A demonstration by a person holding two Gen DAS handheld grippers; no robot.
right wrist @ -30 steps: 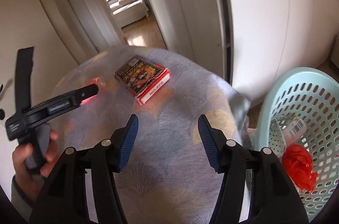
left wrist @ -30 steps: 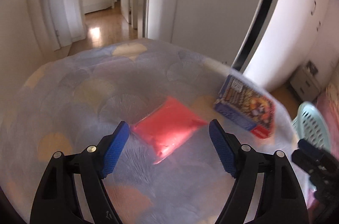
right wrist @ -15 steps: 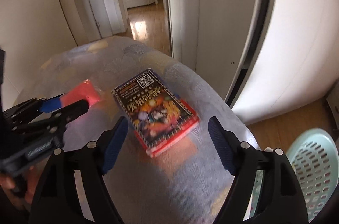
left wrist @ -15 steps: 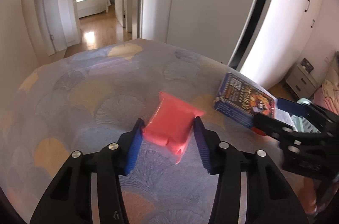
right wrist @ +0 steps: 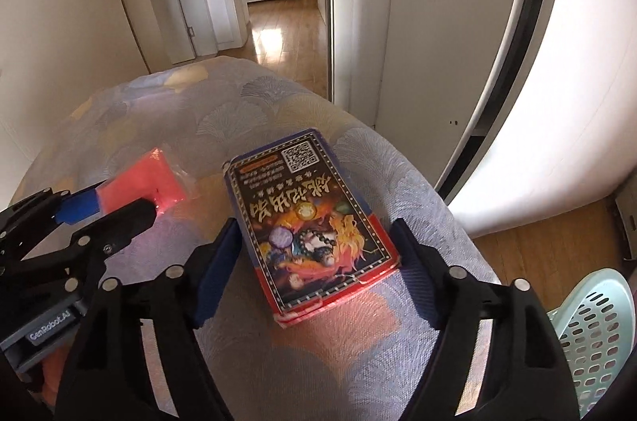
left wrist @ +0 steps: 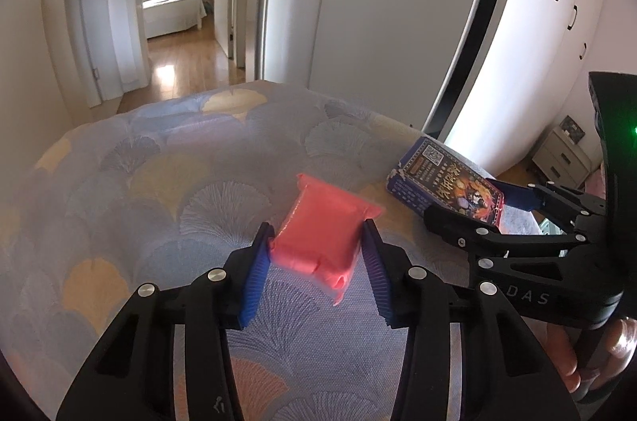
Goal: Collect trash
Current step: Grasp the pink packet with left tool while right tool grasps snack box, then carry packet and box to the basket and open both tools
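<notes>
Two pieces of trash lie on a bed (left wrist: 167, 182) with a fan-patterned cover, one tool at each.

Item 1: red packet (left wrist: 318, 234), soft plastic, near the middle of the cover. The left tool (left wrist: 314, 254) is clamped on it; both blue pads press its sides and the wrapper bulges between them. It appears to rest on the cover, not yet raised.

Item 2: printed card box (right wrist: 310, 222), dark face with red edges, flat by the bed's right edge. The right tool (right wrist: 314, 246) straddles it with jaws wide; they have just been narrowing a little. The left pad is close to the box's long side, the right pad shows a small gap, so no grip yet.

Item 3: pale green perforated basket (right wrist: 589, 333), on the floor beyond the bed's right edge; likely the destination.

Handling notes, as judgement:
- Box: close squarely across the narrow width, pads low on the side walls, so the flat carton does not pivot or slide on the soft cover.
- Packet: lift straight up before carrying; the slack wrapper may slip if dragged.
- The tools sit near each other; raise one at a time to avoid a knock.
</notes>
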